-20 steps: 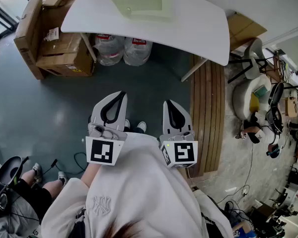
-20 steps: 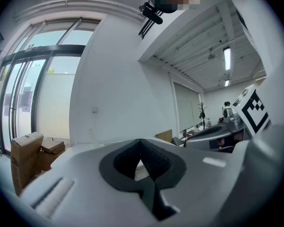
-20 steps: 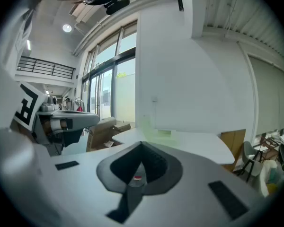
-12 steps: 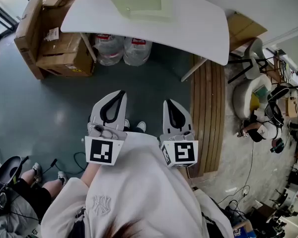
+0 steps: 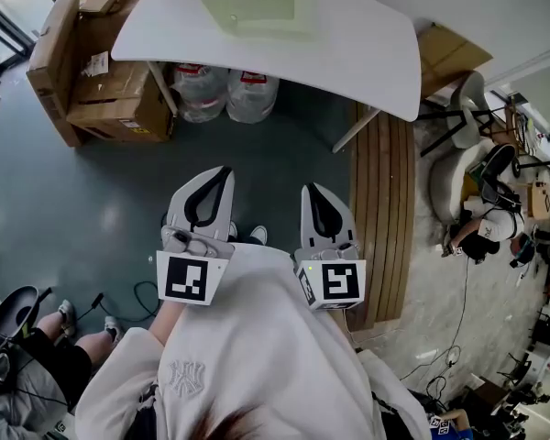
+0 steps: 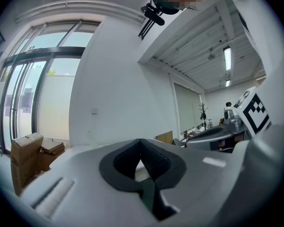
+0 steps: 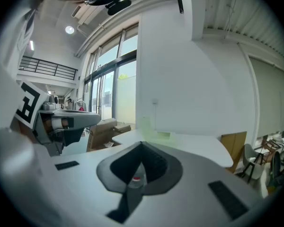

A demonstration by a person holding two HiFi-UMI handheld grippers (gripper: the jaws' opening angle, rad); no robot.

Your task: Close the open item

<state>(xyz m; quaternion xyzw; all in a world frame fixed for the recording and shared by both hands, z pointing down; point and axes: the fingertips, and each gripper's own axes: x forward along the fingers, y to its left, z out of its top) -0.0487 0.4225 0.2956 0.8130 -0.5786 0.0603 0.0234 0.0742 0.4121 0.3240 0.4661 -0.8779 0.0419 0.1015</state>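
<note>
An interlocked "NY" monogram is stitched on the sweatshirt (image 5: 185, 377). Red labels on the water bottles (image 5: 227, 90) under the desk's (image 5: 348, 44) near edge, and the cardboard box's sticker (image 5: 95, 63), are too small to read.

Head view looks steeply down, gripper views forward; all share cardboard boxes (image 5: 105, 81).

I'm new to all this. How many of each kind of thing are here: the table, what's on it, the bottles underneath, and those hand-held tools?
White table: 1
Pale green case on the table: 1
Large water bottles under the table: 2
Hand-held tools, left tool and right tool, both shut and empty: 2
Total: 6
</note>
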